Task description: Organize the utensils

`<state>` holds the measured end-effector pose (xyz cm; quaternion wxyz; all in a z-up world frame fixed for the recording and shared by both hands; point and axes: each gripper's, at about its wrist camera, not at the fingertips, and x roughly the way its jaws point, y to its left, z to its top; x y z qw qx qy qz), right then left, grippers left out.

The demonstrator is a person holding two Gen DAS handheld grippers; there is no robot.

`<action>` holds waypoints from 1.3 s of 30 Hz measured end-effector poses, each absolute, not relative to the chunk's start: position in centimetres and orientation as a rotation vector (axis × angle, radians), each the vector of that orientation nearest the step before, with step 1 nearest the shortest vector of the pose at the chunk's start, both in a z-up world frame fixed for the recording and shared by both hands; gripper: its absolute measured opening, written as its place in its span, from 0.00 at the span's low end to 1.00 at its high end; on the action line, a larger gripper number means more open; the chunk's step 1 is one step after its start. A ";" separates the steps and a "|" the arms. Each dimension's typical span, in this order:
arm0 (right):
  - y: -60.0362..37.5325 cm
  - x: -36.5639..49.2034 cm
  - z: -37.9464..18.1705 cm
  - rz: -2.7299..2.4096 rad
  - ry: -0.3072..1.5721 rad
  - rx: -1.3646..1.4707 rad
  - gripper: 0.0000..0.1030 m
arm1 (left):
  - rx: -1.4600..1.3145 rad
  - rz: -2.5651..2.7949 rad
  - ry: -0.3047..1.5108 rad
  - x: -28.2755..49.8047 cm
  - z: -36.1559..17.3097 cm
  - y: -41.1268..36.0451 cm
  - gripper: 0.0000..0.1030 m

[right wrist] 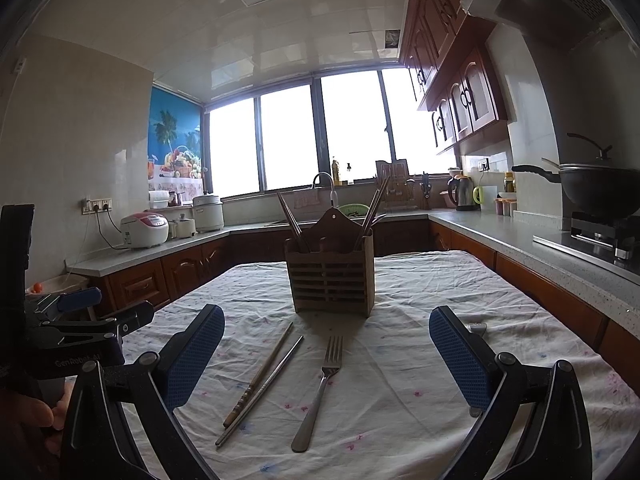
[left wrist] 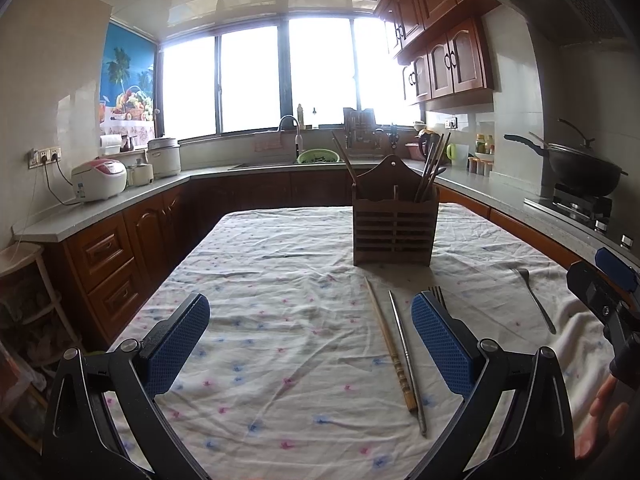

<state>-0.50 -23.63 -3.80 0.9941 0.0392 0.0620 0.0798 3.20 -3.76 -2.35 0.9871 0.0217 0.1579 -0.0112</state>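
Both my claws, left claw (left wrist: 310, 344) and right claw (right wrist: 326, 360), gape wide, holding nothing. Fork (right wrist: 320, 390) and two chopsticks (right wrist: 260, 380) lie on the bench (right wrist: 400, 400) before the holder (right wrist: 332, 280); I'd guess a pickup comes next.

Blown-out daylight from the window (left wrist: 288, 76) backlights a dim kitchen; fisheye bending and dark vignetting mark the edges.

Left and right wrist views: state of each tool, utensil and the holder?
Left tool: open, empty, above the cloth.
Right tool: open, empty.
Wooden holder: upright, chopsticks standing inside.
Wooden chopstick: flat on the cloth.
Metal chopstick: flat beside it.
Fork: flat, tines toward the holder.
Second fork: flat, apart to the right.
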 end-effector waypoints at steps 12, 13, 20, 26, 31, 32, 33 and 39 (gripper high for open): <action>-23.7 -0.4 -3.8 0.158 0.133 0.085 1.00 | 0.047 -0.027 0.320 3.5 -2.2 -3.9 1.00; -23.7 -0.3 -3.9 0.158 0.134 0.087 1.00 | 0.047 -0.028 0.320 3.5 -2.2 -3.9 1.00; -23.7 -0.1 -4.1 0.161 0.137 0.092 1.00 | 0.046 -0.033 0.320 3.7 -2.1 -4.0 1.00; -23.6 0.2 -4.1 0.162 0.138 0.093 1.00 | 0.046 -0.033 0.321 3.7 -2.0 -4.0 1.00; -23.7 0.2 -4.2 0.162 0.140 0.097 1.00 | 0.046 -0.036 0.323 3.9 -1.9 -4.0 1.00; -23.6 0.3 -4.2 0.162 0.140 0.098 1.00 | 0.045 -0.037 0.323 3.9 -1.8 -4.1 1.00; -23.6 0.3 -4.2 0.162 0.139 0.098 1.00 | 0.044 -0.038 0.324 4.1 -1.7 -4.1 1.00; -23.8 0.4 -4.1 0.162 0.143 0.099 1.00 | 0.042 -0.046 0.327 4.4 -1.5 -4.2 1.00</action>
